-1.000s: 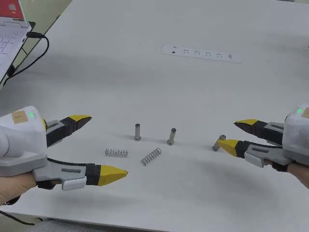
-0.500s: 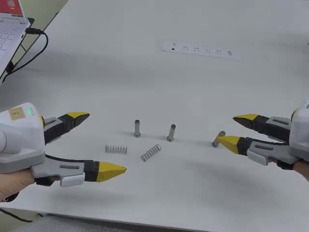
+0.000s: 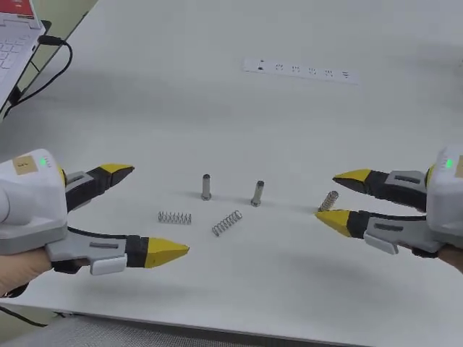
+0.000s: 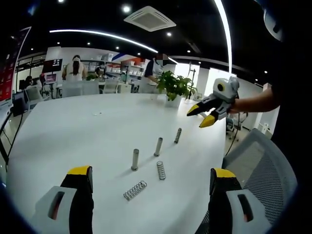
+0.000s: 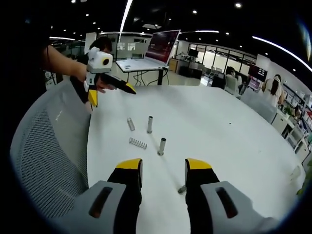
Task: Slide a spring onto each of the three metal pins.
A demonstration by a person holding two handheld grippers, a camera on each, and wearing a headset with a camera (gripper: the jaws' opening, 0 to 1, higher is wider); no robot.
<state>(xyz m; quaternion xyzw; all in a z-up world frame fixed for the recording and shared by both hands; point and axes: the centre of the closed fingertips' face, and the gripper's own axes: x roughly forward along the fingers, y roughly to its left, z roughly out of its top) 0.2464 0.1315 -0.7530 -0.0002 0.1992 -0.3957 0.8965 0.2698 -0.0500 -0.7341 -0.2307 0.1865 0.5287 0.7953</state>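
Tool, left: the left gripper [image 3: 145, 210] has its jaws spread wide and holds nothing. It hovers over the table [image 3: 145, 108], left of the parts.
Tool, right: the right gripper [image 3: 338, 196] has its jaws partly apart and is empty. Its tips sit either side of the right-hand pin [image 3: 329, 201], not clamped on it.
Done so far: the right-hand pin leans and seems to wear a spring already, though it is too small to be sure.
Bare pins: the left pin [image 3: 206, 186] and the middle pin [image 3: 257, 193] stand upright mid-table, near each other.
Springs: the flat spring [image 3: 174, 217] and the slanted spring [image 3: 226, 223] lie loose in front of the bare pins, apart from them.
Risk, right: closing on the leaning pin could topple it or crush the coils.
Risk, left: an off-centre pinch could flick or roll a light spring away. The wide jaws could knock an upright pin over.
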